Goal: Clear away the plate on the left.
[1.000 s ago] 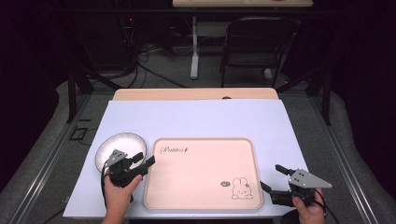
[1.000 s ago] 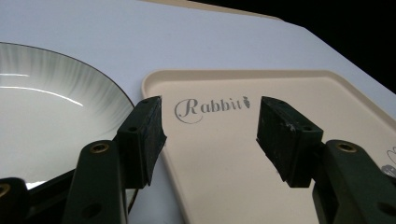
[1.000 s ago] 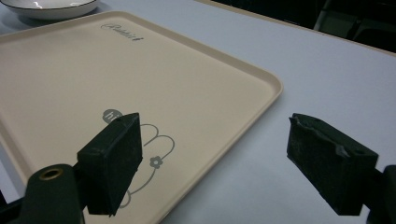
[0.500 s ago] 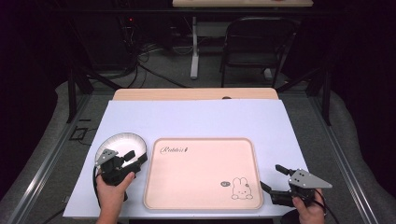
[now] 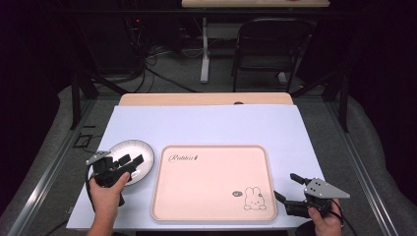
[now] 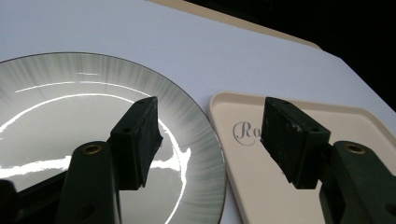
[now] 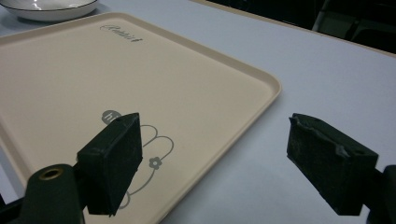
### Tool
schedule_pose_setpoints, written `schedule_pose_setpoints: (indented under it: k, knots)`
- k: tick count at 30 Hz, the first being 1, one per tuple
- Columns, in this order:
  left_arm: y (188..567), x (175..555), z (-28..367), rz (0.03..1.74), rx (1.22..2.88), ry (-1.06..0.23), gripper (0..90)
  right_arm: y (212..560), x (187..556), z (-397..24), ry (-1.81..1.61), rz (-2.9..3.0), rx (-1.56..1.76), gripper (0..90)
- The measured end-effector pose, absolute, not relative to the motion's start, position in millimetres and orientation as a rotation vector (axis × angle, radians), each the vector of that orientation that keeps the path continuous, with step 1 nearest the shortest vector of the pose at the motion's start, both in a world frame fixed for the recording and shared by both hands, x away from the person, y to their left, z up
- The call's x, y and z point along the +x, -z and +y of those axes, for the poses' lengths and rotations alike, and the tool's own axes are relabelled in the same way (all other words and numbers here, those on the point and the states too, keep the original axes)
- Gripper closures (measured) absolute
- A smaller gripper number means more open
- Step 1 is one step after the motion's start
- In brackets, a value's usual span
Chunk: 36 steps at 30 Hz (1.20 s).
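Two grippers are held over the table, one in each hand. The left gripper (image 5: pixel 129 161) sits low over the right side of a grey plate (image 5: pixel 142 152), and its jaws are wide apart with nothing between them. The left gripper view looks along those jaws: one black pad (image 6: pixel 140 140) hangs over the shiny plate (image 6: pixel 70 116), and the other pad (image 6: pixel 292 137) hangs over the corner of the tray (image 6: pixel 336 121). From up close the plate's rim almost touches the tray's edge, and curly writing (image 6: pixel 245 133) starts on the tray.

The right gripper (image 5: pixel 285 187) is at the near right corner of the table, just beside the tray (image 5: pixel 211 147). Its jaws are wide apart too, and empty. In the right gripper view, one jaw is over the tray (image 7: pixel 70 60) and the other is over the white table cover (image 7: pixel 327 60). A bunny drawing (image 7: pixel 154 149) shows close by on the tray, and the plate (image 7: pixel 51 9) peeks in far off at the top.

The high view also shows the floor, a black chair (image 5: pixel 268 49) and cables (image 5: pixel 152 61) behind the table.
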<state>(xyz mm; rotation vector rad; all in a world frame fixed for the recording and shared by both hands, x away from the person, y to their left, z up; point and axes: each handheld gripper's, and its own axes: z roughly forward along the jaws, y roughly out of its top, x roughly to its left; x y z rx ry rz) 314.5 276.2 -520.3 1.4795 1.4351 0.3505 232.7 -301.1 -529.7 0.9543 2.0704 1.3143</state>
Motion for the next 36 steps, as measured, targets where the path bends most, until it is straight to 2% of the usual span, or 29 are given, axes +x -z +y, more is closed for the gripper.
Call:
schedule_pose_setpoints:
  k: [21,36]
  knots:
    - [522.9,324.3,329.6,1.616,1.381,-0.351,33.4,529.9,233.0,-300.7,-1.313,2.071,0.952,17.4]
    - [532.0,322.2,356.1,1.696,1.326,-0.333,37.8,530.1,233.5,-300.1,-1.311,2.075,0.952,17.4]
